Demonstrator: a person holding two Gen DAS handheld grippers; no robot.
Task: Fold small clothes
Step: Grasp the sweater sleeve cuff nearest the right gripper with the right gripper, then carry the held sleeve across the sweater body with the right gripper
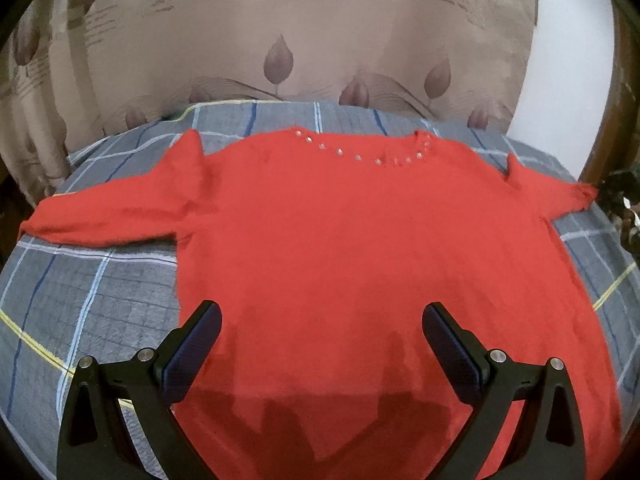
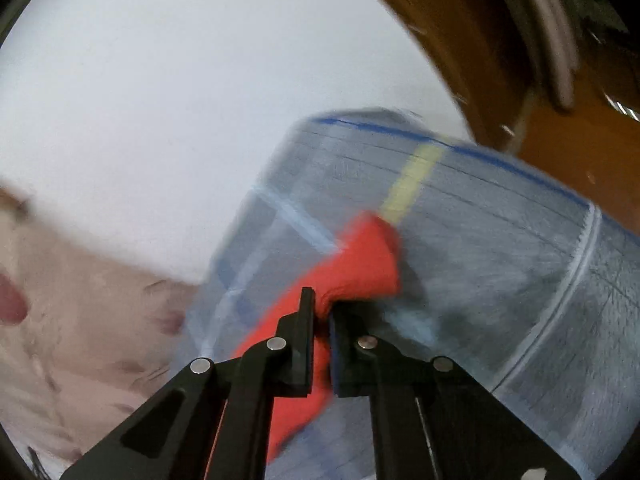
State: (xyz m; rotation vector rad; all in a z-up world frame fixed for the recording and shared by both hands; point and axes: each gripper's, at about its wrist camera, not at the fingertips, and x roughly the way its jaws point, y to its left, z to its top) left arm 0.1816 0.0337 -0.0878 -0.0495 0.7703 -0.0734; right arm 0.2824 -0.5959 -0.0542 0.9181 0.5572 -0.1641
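A small red sweater [image 1: 340,232] lies spread flat on a grey plaid bedsheet [image 1: 100,300], neckline with silver studs [image 1: 360,154] at the far side, both sleeves stretched out. My left gripper [image 1: 322,316] is open and empty, hovering over the sweater's lower hem. In the right wrist view, my right gripper [image 2: 322,310] is shut on the cuff of the red sleeve [image 2: 360,260], just above the plaid sheet [image 2: 500,240]. That view is blurred by motion.
A beige curtain with leaf print [image 1: 280,40] hangs behind the bed. A white wall [image 2: 180,100] and a brown wooden frame [image 2: 480,40] stand at the bed's right side. The sheet's far edge [image 1: 256,106] lies close behind the sweater's neckline.
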